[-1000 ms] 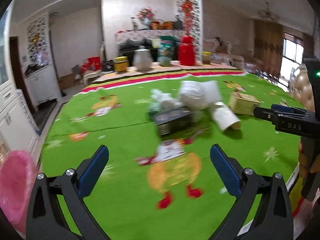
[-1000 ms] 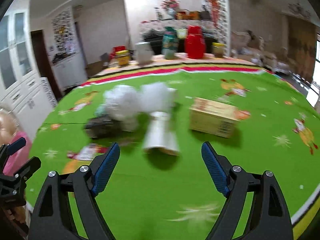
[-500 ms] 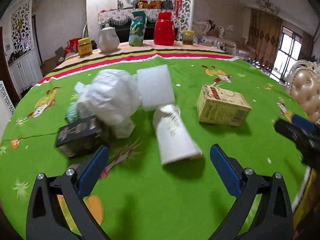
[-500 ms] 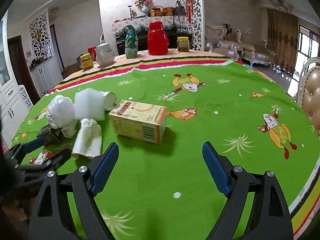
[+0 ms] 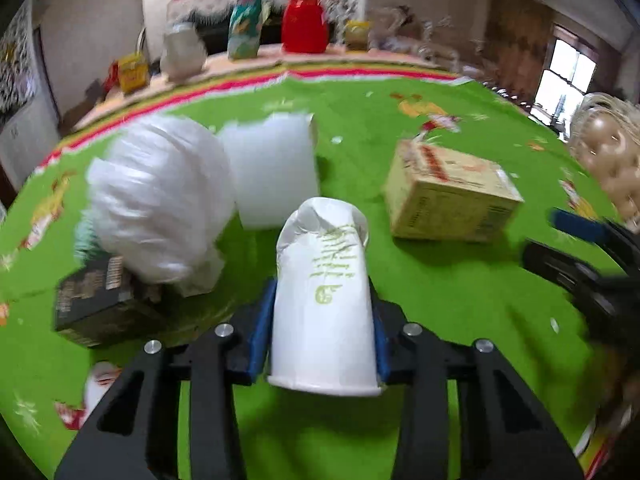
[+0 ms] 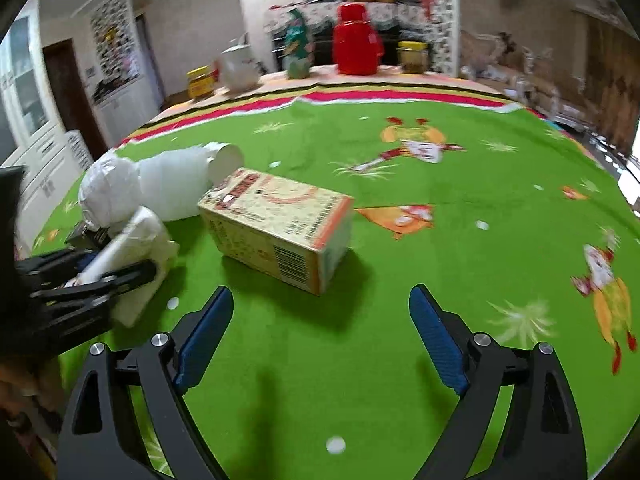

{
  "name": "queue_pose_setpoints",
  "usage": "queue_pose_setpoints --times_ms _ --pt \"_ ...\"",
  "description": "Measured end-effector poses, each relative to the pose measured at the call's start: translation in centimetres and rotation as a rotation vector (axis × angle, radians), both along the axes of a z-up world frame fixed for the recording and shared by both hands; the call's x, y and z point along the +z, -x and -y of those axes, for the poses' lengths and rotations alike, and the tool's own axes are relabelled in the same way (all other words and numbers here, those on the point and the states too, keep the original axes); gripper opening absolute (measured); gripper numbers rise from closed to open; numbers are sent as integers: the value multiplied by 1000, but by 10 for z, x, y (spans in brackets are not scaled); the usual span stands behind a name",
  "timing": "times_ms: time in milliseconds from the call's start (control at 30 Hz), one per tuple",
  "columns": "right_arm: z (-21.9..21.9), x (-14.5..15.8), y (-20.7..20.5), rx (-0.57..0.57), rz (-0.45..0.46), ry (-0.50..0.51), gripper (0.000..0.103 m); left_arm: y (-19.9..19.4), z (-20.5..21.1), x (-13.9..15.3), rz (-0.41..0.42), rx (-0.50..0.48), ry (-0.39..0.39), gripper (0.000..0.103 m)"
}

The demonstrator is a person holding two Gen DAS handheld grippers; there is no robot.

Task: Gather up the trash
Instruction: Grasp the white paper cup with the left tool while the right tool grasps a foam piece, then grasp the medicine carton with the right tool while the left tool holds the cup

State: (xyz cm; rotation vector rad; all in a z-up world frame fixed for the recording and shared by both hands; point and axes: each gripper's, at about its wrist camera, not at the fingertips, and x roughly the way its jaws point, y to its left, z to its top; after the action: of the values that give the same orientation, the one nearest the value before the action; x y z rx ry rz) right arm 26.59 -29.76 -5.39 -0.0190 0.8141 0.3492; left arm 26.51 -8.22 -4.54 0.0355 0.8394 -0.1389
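A: What's different with the left gripper?

B: It has moved in on the white paper cup, which lay ahead of its wide-open jaws. The jaws have just been closing and now the blue pads press the cup's sides.

A: And the right gripper?

B: It has come closer to the yellow carton, which now lies just past its fingertips at about eleven o'clock. Its jaws have opened slightly wider, with nothing between them.

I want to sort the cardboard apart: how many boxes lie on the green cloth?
2: a yellow box right of the cup, a dark box at the left, partly under the white bag. More may be hidden.
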Motion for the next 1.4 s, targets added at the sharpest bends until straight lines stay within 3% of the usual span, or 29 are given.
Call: queue_pose_setpoints --times_ms 167,300,400,667,733,800,867,1100,1200,1400 --pt "-18 -3 -18 115 5 64 85 35 -25 15 181 -2 -20 40" --pt "-32 -6 -32 194 18 156 85 38 -42 20 193 -10 26 40" --pt "-38 -9 -47 249 12 179 85 41 -45 21 208 -8 6 40" --pt "-46 0 -51 310 9 91 84 42 -43 23 230 -16 -9 41" --pt "-46 6 -36 340 15 63 65 43 -46 27 238 1 -2 41" --pt "-47 9 -23 361 11 34 58 43 -51 29 234 18 8 41" --pt "-51 11 -10 382 10 11 58 43 -55 30 219 22 22 41" --pt "-84 3 -6 288 24 128 60 45 -54 27 203 9 42 41" --pt "-88 0 -4 218 30 169 49 45 -53 27 213 17 28 41" --pt "-81 6 18 96 66 133 48 45 -56 28 213 26 29 41"
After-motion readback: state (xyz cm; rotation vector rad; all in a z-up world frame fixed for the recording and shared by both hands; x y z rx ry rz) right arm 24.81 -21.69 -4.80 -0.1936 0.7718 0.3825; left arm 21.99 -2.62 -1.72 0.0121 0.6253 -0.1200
